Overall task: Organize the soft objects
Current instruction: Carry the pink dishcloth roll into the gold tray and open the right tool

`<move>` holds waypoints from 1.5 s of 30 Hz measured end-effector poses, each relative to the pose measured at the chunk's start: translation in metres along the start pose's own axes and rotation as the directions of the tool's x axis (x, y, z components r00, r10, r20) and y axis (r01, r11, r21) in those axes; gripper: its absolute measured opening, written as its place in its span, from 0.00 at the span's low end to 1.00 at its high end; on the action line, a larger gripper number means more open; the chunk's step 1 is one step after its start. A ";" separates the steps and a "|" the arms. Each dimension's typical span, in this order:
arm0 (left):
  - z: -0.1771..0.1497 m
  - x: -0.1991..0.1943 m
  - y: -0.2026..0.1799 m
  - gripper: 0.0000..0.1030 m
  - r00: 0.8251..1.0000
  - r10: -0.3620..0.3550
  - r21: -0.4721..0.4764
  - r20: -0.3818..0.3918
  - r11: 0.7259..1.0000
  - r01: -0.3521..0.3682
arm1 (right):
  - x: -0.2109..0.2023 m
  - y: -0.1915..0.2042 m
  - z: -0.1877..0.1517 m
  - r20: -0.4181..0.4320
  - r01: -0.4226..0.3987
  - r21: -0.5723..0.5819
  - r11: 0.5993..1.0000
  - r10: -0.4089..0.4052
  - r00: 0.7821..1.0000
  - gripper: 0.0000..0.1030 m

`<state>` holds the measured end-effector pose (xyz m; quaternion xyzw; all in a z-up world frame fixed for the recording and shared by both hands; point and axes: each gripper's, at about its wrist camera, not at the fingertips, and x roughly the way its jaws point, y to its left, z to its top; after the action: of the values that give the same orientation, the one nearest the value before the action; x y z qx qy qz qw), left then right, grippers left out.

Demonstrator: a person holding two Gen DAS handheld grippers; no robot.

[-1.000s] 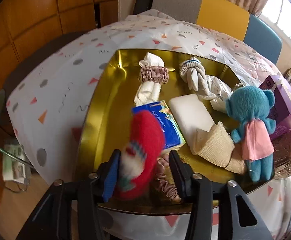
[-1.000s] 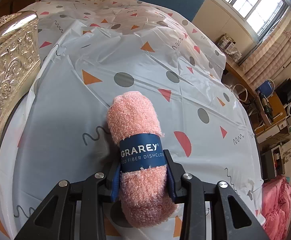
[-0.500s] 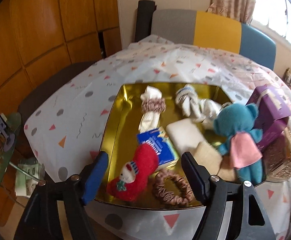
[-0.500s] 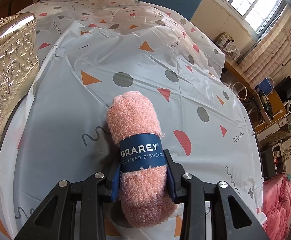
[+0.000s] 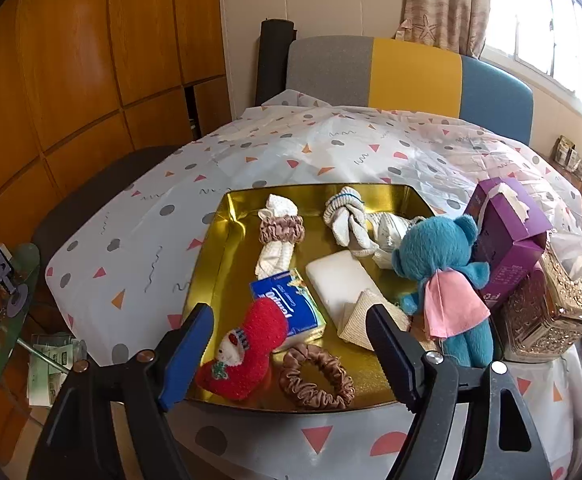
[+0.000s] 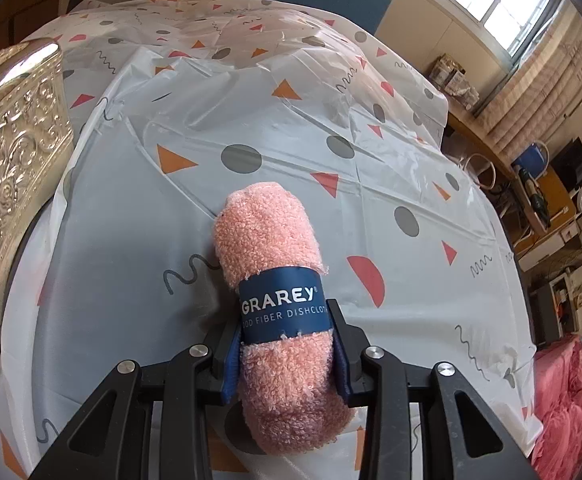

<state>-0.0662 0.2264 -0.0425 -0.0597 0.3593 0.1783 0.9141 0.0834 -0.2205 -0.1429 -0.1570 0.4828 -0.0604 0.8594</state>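
L gripper (image 5: 289, 354): jaws just opened wide, empty; red stocking (image 5: 247, 354) lies in gold tray (image 5: 215, 264).
R gripper (image 6: 287, 354): we grip pink dishcloth roll (image 6: 277, 280).
Left: roll not yet in tray.

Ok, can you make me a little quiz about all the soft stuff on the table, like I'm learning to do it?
1. True or false: the red Santa stocking lies in the gold tray.
2. What is the right gripper clamped on?
A. a blue teddy bear
B. a rolled pink dishcloth
C. a brown scrunchie
3. Fill in: the left gripper has its jaws ____, with nothing pressed between them.

Key
1. True. It leans against the blue tissue pack.
2. B. The jaws squeeze it at its blue paper band.
3. Open. They have just been opening, and the stocking lies free below.
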 end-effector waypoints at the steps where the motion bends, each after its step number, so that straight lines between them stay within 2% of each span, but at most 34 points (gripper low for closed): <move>1: -0.001 0.001 0.000 0.77 1.000 -0.007 -0.001 -0.004 1.000 0.007 | 0.001 -0.001 0.000 -0.004 -0.006 0.009 1.000 0.006 1.000 0.35; 9: -0.009 0.006 -0.002 0.77 0.999 -0.029 0.004 -0.031 1.000 0.029 | 0.005 -0.017 0.005 -0.070 -0.082 0.169 0.982 0.095 0.993 0.35; 13: -0.010 0.009 0.003 0.77 0.999 -0.028 -0.009 -0.034 1.000 0.028 | 0.004 -0.023 0.007 -0.099 -0.209 0.284 0.936 0.245 0.964 0.35; 18: -0.012 0.010 0.009 0.77 0.999 -0.027 -0.017 -0.037 0.999 0.027 | 0.002 -0.016 0.017 -0.131 -0.233 0.306 0.923 0.283 0.950 0.34; 19: -0.012 0.011 0.011 0.79 0.999 -0.027 -0.023 -0.040 0.999 0.026 | -0.001 -0.019 0.022 -0.120 -0.250 0.318 0.915 0.300 0.946 0.34; 23: -0.013 0.013 0.018 0.82 0.999 -0.024 -0.049 -0.040 0.999 0.022 | -0.033 -0.029 0.049 -0.030 -0.266 0.329 0.906 0.292 0.956 0.34; 27: -0.011 0.014 0.026 0.82 0.999 -0.017 -0.069 -0.035 0.997 0.014 | -0.084 -0.035 0.088 0.092 -0.292 0.308 0.905 0.277 0.956 0.34; 29: -0.009 0.014 0.031 0.82 0.999 -0.008 -0.079 -0.032 0.997 0.006 | -0.121 -0.031 0.107 0.169 -0.307 0.277 0.910 0.268 0.948 0.34; 31: -0.007 0.013 0.039 0.82 1.000 0.004 -0.098 -0.023 0.995 -0.006 | -0.160 -0.021 0.123 0.246 -0.336 0.225 0.914 0.281 0.928 0.34; 34: -0.005 0.012 0.054 0.83 1.000 0.024 -0.137 -0.015 0.990 -0.026 | -0.222 0.026 0.143 0.337 -0.414 0.054 0.909 0.374 0.864 0.34; 37: -0.004 0.010 0.069 0.84 0.999 0.046 -0.171 -0.008 0.984 -0.047 | -0.260 0.105 0.146 0.322 -0.480 -0.150 0.865 0.501 0.803 0.34; 39: -0.005 0.009 0.076 0.85 0.998 0.058 -0.185 -0.005 0.981 -0.058 | -0.268 0.162 0.138 0.260 -0.526 -0.246 0.814 0.578 0.774 0.34; 41: -0.007 0.008 0.083 0.85 0.998 0.067 -0.198 -0.003 0.978 -0.067 | -0.261 0.219 0.129 0.161 -0.578 -0.312 0.754 0.642 0.750 0.34; 43: -0.009 0.007 0.089 0.85 0.997 0.072 -0.208 -0.006 0.975 -0.072 | -0.246 0.273 0.118 0.063 -0.614 -0.342 0.711 0.669 0.740 0.34; 45: -0.011 0.008 0.094 0.85 0.997 0.075 -0.214 -0.009 0.974 -0.075 | -0.225 0.318 0.111 -0.018 -0.643 -0.339 0.687 0.679 0.734 0.34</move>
<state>-0.1026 0.3129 -0.0539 -0.1441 0.3404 0.2502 0.8949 0.0438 0.1600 -0.0110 -0.1137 0.4621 0.3420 0.8103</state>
